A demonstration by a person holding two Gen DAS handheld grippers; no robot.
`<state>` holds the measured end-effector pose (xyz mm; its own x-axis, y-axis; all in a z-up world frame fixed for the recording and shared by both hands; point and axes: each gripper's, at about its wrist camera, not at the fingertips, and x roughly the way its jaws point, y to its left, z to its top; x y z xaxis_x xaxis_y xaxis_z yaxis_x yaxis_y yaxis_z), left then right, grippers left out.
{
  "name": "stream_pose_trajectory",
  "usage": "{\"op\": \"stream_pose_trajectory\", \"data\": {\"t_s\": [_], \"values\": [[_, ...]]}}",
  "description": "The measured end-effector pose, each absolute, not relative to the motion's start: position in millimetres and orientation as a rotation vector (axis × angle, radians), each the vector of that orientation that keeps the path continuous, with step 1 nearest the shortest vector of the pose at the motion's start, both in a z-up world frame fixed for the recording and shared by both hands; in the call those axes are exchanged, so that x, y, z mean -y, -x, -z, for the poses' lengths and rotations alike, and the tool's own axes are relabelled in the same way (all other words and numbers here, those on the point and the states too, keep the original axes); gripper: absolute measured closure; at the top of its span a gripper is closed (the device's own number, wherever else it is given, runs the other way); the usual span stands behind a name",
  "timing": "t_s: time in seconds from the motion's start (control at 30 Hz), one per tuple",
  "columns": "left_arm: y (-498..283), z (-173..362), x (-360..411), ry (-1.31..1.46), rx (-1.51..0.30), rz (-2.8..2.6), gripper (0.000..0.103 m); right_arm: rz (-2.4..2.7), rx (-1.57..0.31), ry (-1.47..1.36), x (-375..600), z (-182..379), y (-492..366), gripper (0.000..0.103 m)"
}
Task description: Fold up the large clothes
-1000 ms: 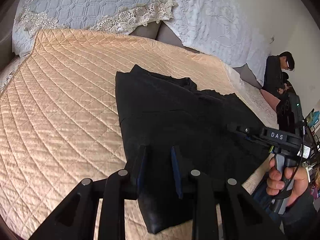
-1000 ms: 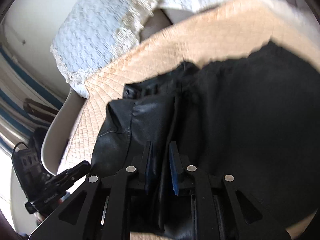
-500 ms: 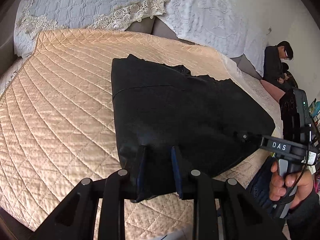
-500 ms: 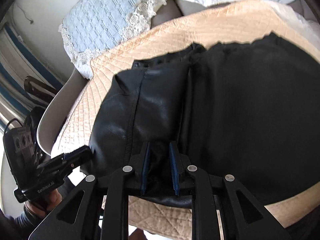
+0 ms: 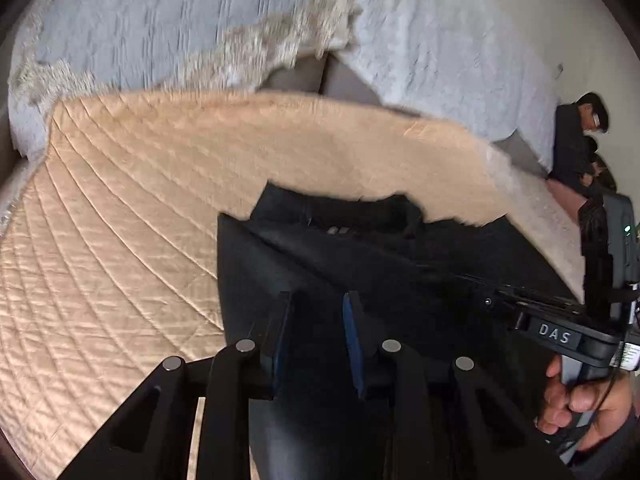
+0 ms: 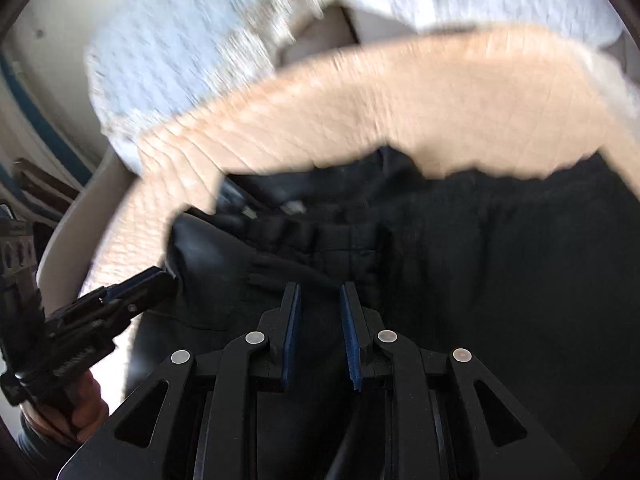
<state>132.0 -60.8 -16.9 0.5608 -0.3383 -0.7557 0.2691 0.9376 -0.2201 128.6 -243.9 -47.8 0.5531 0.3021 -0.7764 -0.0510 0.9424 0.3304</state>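
On the peach bed quilt (image 5: pixel 120 240) | black garment (image 5: pixel 360 264) is lying mid-frame | left gripper (image 5: pixel 316 340) is gripping its lower edge | right gripper (image 6: pixel 318 336) is clutching it too

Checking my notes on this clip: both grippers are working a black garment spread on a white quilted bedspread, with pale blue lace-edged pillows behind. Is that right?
One detail is off: the quilted bedspread is peach, not white, as the left wrist view shows. The rest stands: both the left gripper and right gripper are at the black garment, with pale blue lace-edged pillows behind.
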Motion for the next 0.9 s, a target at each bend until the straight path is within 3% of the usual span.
{"op": "stream_pose_trajectory", "data": {"t_s": [0.1,0.3,0.57,0.77,0.9], "values": [[-142.8,38.7,64.4,0.068,-0.962,0.347,0.076,-0.211,-0.960,-0.279,245.7,45.4,-127.3,0.083],[-86.3,1.5,42.4,0.119,-0.873,0.414,0.076,-0.286,-0.853,-0.275,244.0,3.9,-56.7,0.083],[-21.2,26.4,44.5,0.097,-0.868,0.407,0.070,-0.267,-0.943,-0.224,225.6,51.2,-19.9,0.083],[-12.5,13.7,49.2,0.067,-0.864,0.382,0.070,-0.237,-0.869,-0.188,221.2,22.7,3.0,0.083],[-1.0,25.1,43.3,0.072,-0.868,0.388,0.070,-0.239,-0.922,-0.180,220.5,43.6,7.2,0.083]]}}
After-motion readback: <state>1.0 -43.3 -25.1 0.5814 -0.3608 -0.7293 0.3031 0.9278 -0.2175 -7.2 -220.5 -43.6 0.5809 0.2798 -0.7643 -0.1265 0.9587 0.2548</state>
